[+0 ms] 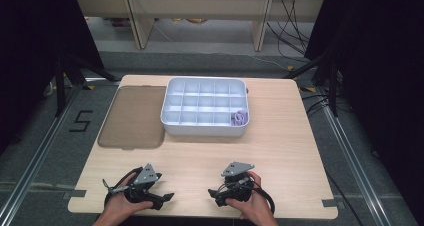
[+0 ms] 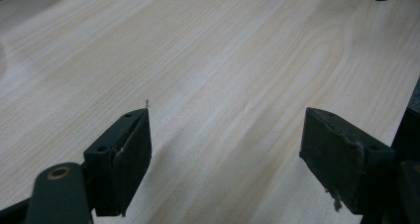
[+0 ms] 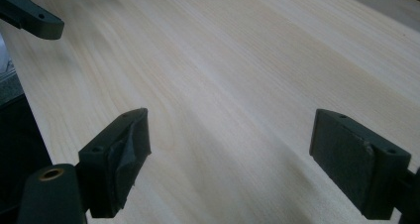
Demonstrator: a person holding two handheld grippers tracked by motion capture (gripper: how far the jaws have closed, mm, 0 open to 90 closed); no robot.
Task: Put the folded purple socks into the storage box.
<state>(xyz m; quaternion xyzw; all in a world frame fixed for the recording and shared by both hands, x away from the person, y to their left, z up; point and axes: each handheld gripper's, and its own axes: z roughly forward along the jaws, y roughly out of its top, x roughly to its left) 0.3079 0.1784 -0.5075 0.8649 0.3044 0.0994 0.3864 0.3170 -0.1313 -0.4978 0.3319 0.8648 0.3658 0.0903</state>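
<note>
Near the front edge of the wooden table a hand holds each of my grippers. In the high view my left gripper points right and my right gripper points left, so they face each other. In the left gripper view, the left gripper stands open over bare wood. The right gripper is also open, with nothing between its jaws. A white compartment tray sits at the table's middle back, with a purple item in its near right compartment.
A brownish translucent lid lies flat to the left of the tray. One jaw of the other gripper shows at the top left of the right gripper view. Cables and shelf legs stand on the floor beyond the table.
</note>
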